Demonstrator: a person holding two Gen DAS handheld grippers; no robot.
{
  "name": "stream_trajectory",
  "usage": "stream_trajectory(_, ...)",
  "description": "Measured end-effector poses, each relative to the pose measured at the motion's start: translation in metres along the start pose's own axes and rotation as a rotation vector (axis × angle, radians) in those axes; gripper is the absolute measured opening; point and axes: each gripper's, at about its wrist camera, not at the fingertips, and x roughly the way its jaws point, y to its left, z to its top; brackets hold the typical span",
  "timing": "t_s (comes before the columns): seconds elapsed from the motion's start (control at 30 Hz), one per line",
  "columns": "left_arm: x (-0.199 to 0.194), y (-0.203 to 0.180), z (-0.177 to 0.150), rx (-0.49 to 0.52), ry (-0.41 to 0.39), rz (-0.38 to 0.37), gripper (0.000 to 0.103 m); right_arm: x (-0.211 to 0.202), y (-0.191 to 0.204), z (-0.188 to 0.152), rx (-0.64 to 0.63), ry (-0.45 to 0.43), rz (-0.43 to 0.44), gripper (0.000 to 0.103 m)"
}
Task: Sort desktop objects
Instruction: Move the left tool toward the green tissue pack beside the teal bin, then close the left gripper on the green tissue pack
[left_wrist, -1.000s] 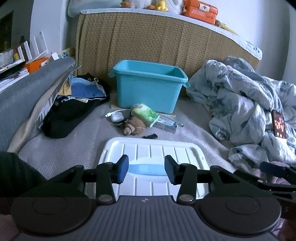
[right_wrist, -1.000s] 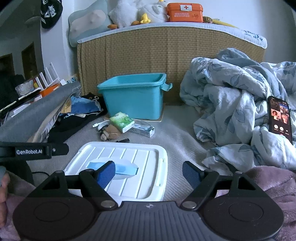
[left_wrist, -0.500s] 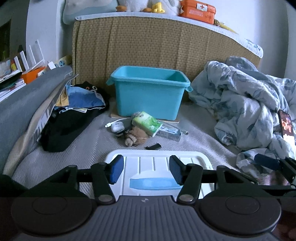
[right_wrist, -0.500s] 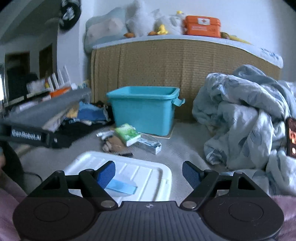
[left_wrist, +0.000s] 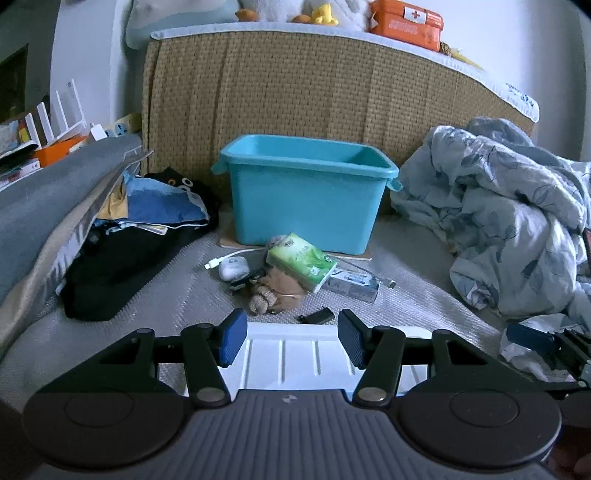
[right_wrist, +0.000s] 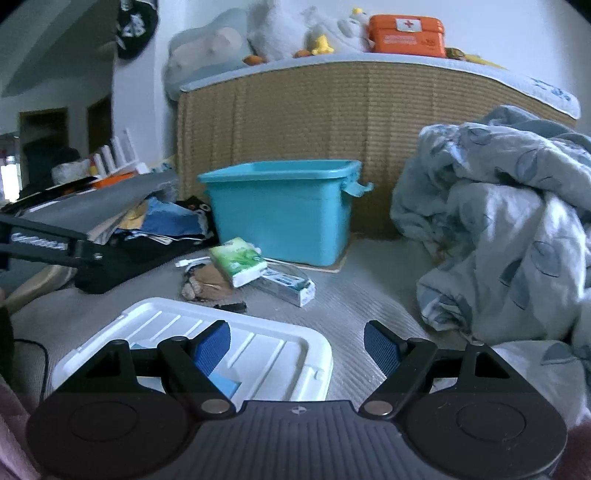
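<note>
A teal bin (left_wrist: 306, 192) stands open against the woven headboard; it also shows in the right wrist view (right_wrist: 280, 214). In front of it lie a green tissue pack (left_wrist: 301, 260), a toothpaste box (left_wrist: 352, 286), a brown plush toy (left_wrist: 275, 291), a white earbud case (left_wrist: 233, 267) with a cable, and a small black item (left_wrist: 317, 316). A white lid (left_wrist: 291, 358) lies nearest, also in the right wrist view (right_wrist: 207, 343). My left gripper (left_wrist: 291, 341) is open and empty above the lid. My right gripper (right_wrist: 297, 349) is open and empty over the lid's right edge.
A rumpled blue-grey quilt (left_wrist: 506, 214) fills the right side. A pile of dark and blue clothes (left_wrist: 129, 236) and a grey cushion (left_wrist: 48, 192) lie on the left. An orange first-aid box (left_wrist: 406, 22) and plush toys sit on top of the headboard.
Both grippers have lifted and tilted up, so the lid sits lower in view and the bin and small items look nearer. The left jaws have opened wider.
</note>
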Motion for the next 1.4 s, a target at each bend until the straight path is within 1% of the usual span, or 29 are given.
stream_trajectory(0.13,0.017,-0.006,0.0,0.03,-0.024,-0.004,0.059,0.008,-0.012,0.001,0.063,-0.009,0.024,0.084)
stream_trajectory(0.23,0.031,-0.01,-0.001,0.046,-0.028,-0.016,0.059,0.013,-0.016,-0.002,0.06,-0.022,0.009,0.084)
stream_trajectory(0.3,0.039,-0.011,-0.001,0.047,-0.031,-0.023,0.059,0.019,-0.018,-0.006,0.05,-0.002,-0.004,0.084)
stream_trajectory(0.37,0.046,-0.014,-0.001,0.067,-0.04,-0.018,0.059,0.022,-0.02,-0.009,0.062,0.01,0.01,0.084)
stream_trajectory(0.47,0.056,-0.021,0.0,0.112,-0.05,-0.013,0.059,0.022,-0.025,-0.01,0.082,0.002,0.021,0.084)
stream_trajectory(0.5,0.06,-0.022,0.0,0.124,-0.054,-0.013,0.06,0.022,-0.027,-0.01,0.091,0.002,0.023,0.084)
stream_trajectory(0.53,0.062,-0.024,0.0,0.132,-0.056,-0.011,0.063,0.023,-0.028,-0.011,0.099,0.007,0.027,0.084)
stream_trajectory(0.6,0.066,-0.027,0.0,0.147,-0.06,-0.008,0.067,0.025,-0.03,-0.013,0.109,0.015,0.03,0.084)
stream_trajectory(0.67,0.07,-0.03,-0.001,0.163,-0.063,-0.008,0.069,0.025,-0.03,-0.013,0.111,0.019,0.034,0.084)
stream_trajectory(0.73,0.075,-0.034,0.0,0.189,-0.071,-0.011,0.076,0.025,-0.03,-0.013,0.111,0.021,0.038,0.084)
stream_trajectory(0.8,0.08,-0.036,0.003,0.215,-0.086,0.001,0.08,0.025,-0.029,-0.013,0.112,0.023,0.04,0.084)
stream_trajectory(0.87,0.087,-0.037,0.007,0.233,-0.093,0.006,0.081,0.026,-0.03,-0.013,0.119,0.027,0.043,0.084)
stream_trajectory(1.17,0.123,-0.032,0.031,0.299,-0.041,0.0,0.086,0.031,-0.034,-0.016,0.145,0.05,0.055,0.084)
stream_trajectory(1.23,0.132,-0.032,0.032,0.322,-0.032,0.005,0.09,0.033,-0.034,-0.017,0.148,0.059,0.057,0.084)
stream_trajectory(1.33,0.147,-0.032,0.032,0.351,-0.015,0.034,0.09,0.033,-0.035,-0.017,0.158,0.06,0.063,0.084)
stream_trajectory(1.4,0.154,-0.031,0.033,0.367,-0.006,0.036,0.09,0.033,-0.036,-0.018,0.164,0.063,0.065,0.084)
